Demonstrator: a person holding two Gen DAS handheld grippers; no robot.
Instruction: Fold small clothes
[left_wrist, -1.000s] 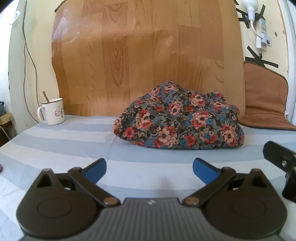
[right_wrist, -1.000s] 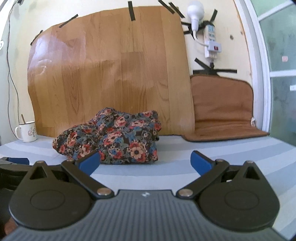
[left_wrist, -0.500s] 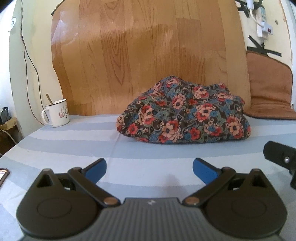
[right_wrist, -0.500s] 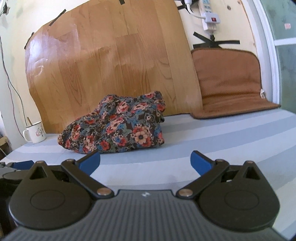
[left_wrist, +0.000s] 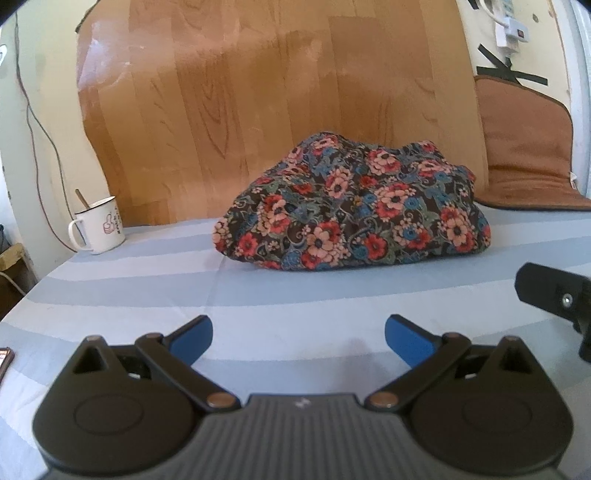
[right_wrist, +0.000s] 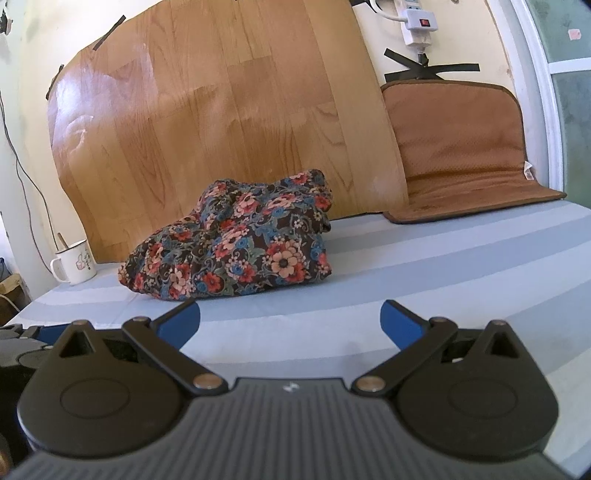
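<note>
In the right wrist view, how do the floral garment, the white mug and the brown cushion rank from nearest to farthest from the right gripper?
From the right gripper:
1. Floral garment, crumpled just ahead, slightly left.
2. White mug, far left by the wall.
3. Brown cushion, back right, leaning on the wall.
Mug and cushion are nearly too close to call.

Bright daylight | glare on wood panel (right_wrist: 207, 122) | fisheye-curved edges | mild softness
</note>
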